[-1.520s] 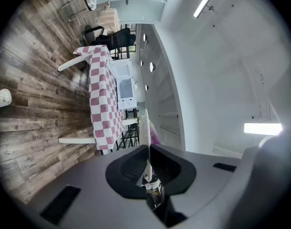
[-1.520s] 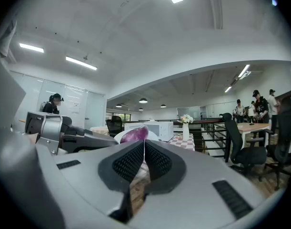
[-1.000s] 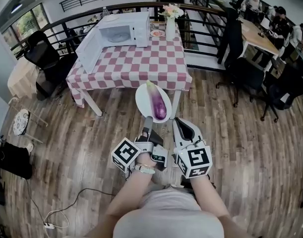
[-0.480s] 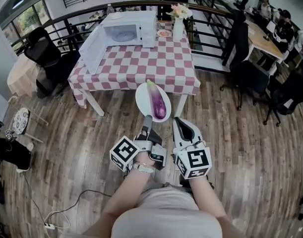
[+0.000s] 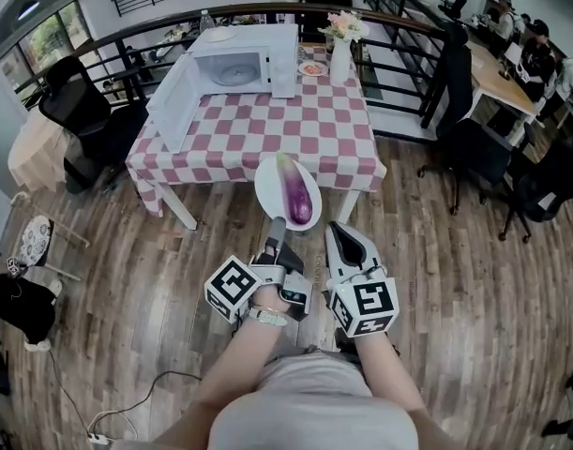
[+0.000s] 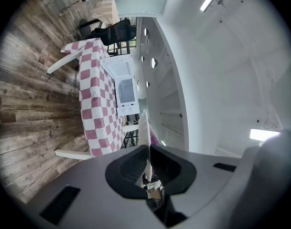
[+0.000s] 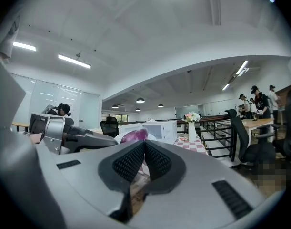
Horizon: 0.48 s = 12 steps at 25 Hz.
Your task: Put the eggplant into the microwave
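A purple eggplant (image 5: 298,198) lies on a white plate (image 5: 270,187) held level in the air, just short of the checkered table (image 5: 267,129). My left gripper (image 5: 278,225) is shut on the plate's near rim; in the left gripper view the plate (image 6: 144,128) stands edge-on between the jaws. My right gripper (image 5: 336,229) is beside it, shut with nothing in it, its tips (image 7: 144,144) meeting. The white microwave (image 5: 244,59) stands at the table's far side, its door (image 5: 176,97) swung open to the left. The right gripper view also shows the eggplant (image 7: 134,136).
A vase of flowers (image 5: 340,47) and a small dish (image 5: 312,67) stand right of the microwave. Black office chairs (image 5: 80,120) flank the table on the left and others (image 5: 474,143) stand at the right. A black railing (image 5: 399,54) runs behind. Cables (image 5: 127,401) lie on the wood floor.
The table and microwave have come nearer in the head view as I walk toward them. Plate, eggplant and both grippers keep the same pose.
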Motion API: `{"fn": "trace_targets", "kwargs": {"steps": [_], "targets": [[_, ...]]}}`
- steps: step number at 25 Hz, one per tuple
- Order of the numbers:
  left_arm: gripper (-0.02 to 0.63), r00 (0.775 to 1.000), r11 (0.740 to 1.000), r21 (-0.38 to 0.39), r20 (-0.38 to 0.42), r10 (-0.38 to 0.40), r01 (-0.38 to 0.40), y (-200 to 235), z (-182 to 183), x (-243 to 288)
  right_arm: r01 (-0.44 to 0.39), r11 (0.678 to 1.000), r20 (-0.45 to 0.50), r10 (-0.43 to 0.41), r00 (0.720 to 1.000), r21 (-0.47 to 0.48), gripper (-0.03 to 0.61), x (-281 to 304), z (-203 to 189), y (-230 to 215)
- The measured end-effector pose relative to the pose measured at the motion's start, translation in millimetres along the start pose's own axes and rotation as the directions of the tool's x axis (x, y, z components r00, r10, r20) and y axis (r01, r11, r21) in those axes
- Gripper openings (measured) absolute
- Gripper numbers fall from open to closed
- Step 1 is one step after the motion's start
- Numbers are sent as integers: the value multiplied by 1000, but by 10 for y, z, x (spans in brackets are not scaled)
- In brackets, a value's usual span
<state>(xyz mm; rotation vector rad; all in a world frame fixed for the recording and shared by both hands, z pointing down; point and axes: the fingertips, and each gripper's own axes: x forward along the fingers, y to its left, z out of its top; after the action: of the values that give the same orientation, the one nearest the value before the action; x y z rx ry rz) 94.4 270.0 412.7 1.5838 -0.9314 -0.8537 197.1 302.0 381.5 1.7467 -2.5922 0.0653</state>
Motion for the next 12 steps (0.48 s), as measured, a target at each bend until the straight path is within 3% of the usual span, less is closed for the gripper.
{"fn": "trace_targets", "kwargs": {"steps": [12], "targets": [[25,1000,1000,-16,-23,4,-4,48,701,366,14,1000,-22,-14,1000,-4,26,780,110,212]]}}
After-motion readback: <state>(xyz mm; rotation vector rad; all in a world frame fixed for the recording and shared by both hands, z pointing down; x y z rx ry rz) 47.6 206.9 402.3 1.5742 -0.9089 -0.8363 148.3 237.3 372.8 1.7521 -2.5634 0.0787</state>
